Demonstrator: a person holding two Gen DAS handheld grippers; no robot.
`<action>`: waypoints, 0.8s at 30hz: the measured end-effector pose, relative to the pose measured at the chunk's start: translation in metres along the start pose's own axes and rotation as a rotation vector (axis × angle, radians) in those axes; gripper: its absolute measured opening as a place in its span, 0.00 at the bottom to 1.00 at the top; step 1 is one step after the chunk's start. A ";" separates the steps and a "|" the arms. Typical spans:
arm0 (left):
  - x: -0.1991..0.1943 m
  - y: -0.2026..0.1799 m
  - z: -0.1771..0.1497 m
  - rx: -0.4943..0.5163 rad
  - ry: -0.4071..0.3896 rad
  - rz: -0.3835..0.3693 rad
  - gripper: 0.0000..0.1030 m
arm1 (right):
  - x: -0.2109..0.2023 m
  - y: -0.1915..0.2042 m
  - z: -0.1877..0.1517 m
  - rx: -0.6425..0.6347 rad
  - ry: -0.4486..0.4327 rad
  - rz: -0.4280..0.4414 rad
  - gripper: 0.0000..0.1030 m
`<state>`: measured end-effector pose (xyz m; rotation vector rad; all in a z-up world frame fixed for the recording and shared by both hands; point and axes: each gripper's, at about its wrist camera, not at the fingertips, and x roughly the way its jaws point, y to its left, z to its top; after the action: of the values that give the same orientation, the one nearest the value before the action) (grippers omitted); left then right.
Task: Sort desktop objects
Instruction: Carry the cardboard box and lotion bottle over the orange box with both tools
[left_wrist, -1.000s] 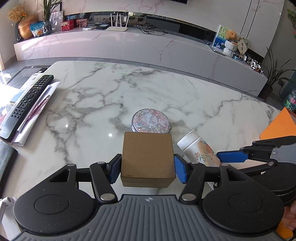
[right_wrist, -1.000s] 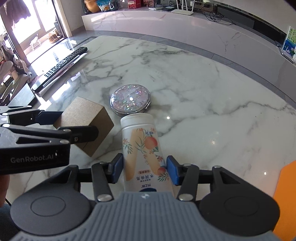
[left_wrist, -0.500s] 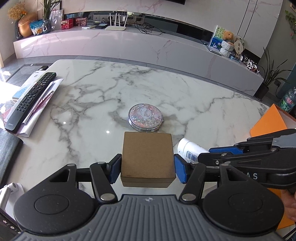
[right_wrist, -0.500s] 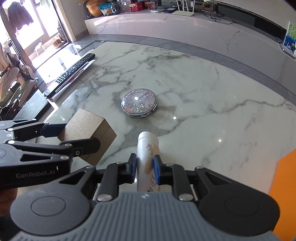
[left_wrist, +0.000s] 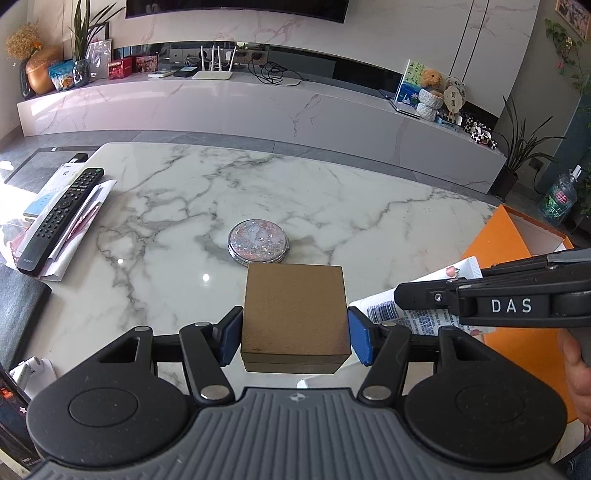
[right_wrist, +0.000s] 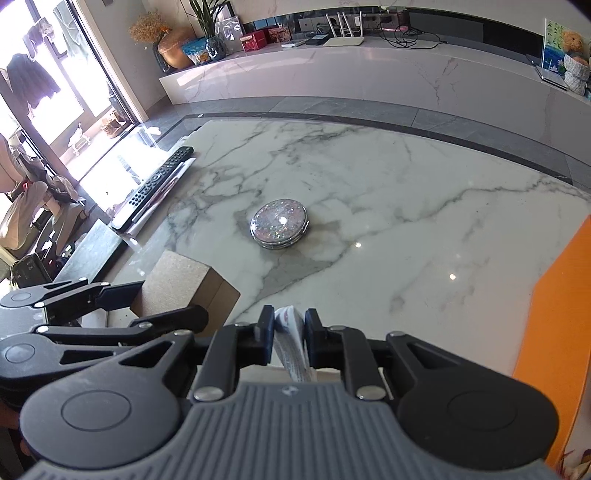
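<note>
Left gripper: blue pads clamped on both sides of a brown box, box lifted clear of the marble table; lid seam visible along the near lower edge. Same box seen at 9 o'clock in the right wrist view, between the black fingers of the left gripper.

Right gripper: jaws closing, pressed tight on a squeezed white tube with printed text; tube flattened between the pads. Same tube at 3 o'clock in the left wrist view, held in the right gripper, red fruit print near its crimped end, barcode on the near part.

Round glitter compact: flat on the table at 12 o'clock from the box, just beyond it, not touched by either gripper.

Remote control: black, at 10 o'clock, lying on loose papers near the table's edge.

Orange box: open, at 3 o'clock, at the table's edge behind the right gripper.

Part of a hand: at 4 o'clock, at the frame edge.
</note>
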<state>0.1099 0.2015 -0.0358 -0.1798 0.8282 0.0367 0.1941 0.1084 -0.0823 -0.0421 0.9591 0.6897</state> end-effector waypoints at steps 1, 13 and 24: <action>-0.005 -0.005 0.001 0.010 -0.009 -0.002 0.66 | -0.009 0.000 -0.001 0.004 -0.017 0.000 0.17; -0.060 -0.096 0.027 0.154 -0.123 -0.159 0.66 | -0.141 -0.036 -0.024 0.049 -0.201 -0.034 0.17; -0.030 -0.205 0.048 0.271 -0.046 -0.360 0.66 | -0.203 -0.140 -0.066 0.255 -0.269 -0.163 0.18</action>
<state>0.1456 0.0094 0.0477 -0.0703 0.7368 -0.4069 0.1464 -0.1291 -0.0030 0.1910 0.7677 0.4063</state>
